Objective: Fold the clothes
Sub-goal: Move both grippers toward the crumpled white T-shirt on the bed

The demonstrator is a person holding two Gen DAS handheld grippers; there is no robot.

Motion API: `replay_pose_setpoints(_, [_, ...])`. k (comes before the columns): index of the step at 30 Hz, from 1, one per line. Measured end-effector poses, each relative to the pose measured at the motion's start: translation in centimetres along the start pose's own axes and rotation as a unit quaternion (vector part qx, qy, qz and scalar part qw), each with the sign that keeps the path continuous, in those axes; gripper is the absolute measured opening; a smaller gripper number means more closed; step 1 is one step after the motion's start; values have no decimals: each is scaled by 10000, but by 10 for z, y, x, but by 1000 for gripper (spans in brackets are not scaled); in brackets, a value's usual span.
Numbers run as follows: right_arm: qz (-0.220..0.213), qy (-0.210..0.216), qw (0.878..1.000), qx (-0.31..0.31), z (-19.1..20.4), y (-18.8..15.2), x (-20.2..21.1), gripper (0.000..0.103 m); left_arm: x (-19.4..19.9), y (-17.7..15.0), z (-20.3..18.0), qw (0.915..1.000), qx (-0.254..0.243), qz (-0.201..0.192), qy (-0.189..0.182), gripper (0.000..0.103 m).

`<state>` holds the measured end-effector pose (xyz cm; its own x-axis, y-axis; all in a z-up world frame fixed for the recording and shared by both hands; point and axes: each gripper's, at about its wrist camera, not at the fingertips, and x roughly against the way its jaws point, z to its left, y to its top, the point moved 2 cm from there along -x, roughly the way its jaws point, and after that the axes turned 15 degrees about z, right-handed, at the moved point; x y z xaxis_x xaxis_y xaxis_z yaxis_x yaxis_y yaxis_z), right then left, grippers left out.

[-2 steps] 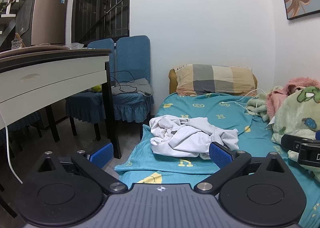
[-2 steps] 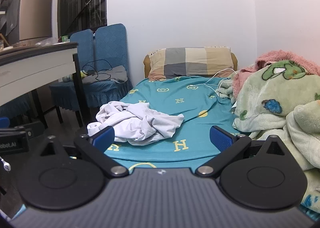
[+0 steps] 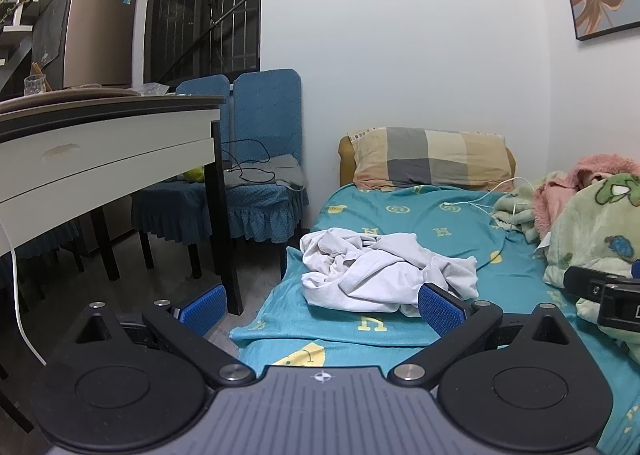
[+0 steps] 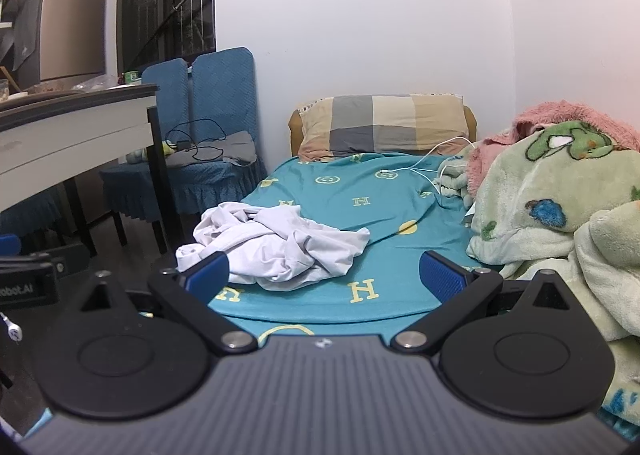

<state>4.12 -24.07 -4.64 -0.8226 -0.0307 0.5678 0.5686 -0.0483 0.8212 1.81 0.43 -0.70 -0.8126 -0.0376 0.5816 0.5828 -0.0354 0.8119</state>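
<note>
Ahead of both pairs of fingers, a crumpled white garment (image 3: 384, 275) lies in a loose heap on the teal bed sheet (image 3: 432, 223), near the bed's left edge. The left gripper (image 3: 322, 305) has its fingers spread wide and empty; its right blue pad (image 3: 440, 309) sits low in front of the heap's near right corner, overlapping it in the view, though I cannot tell whether it touches the cloth. Its left pad (image 3: 202, 309) hangs over the floor beside the bed. The right gripper (image 4: 324, 279) is likewise spread wide, holding nothing. The garment (image 4: 276, 247) lies ahead of and toward its left finger (image 4: 208, 277), whose tip overlaps the heap's near left edge; the right finger (image 4: 442, 277) stands over bare sheet, well apart from the cloth. Beyond the garment, a checked pillow (image 4: 384, 125) rests at the head of the bed. To the right of the right fingers a green fleece blanket (image 4: 552, 211) is piled up. Left of the fingers stands a desk (image 3: 100, 151) with blue-covered chairs (image 3: 260, 159) behind it.
</note>
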Motion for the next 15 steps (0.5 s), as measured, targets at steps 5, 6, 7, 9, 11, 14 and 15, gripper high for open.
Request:
replay_pose_setpoints(5, [-124, 8, 9999, -18, 1, 0, 2, 103, 1, -1, 8, 9998, 195, 53, -26, 103])
replay_pose_setpoints(6, [-148, 9, 9999, -21, 1, 0, 2, 103, 1, -1, 9, 9997, 234, 64, -32, 103])
replay_pose_setpoints(7, [-173, 11, 9998, -25, 1, 0, 3, 103, 1, -2, 11, 9996, 273, 74, -37, 103])
replay_pose_setpoints(9, [-142, 58, 9999, -67, 1, 2, 1, 103, 1, -2, 14, 9993, 351, 96, -48, 103])
replay_pose_setpoints(11, [-151, 85, 9998, -90, -1, -1, 1, 103, 1, -4, 17, 9992, 383, 88, -35, 103])
replay_pose_setpoints(14, [-143, 67, 9998, -110, -1, -2, 1, 103, -1, -7, 19, 9993, 376, 51, -13, 103])
replay_pose_setpoints(15, [-148, 52, 9998, -120, -1, -2, 1, 103, -2, -7, 19, 9993, 380, 45, -26, 103])
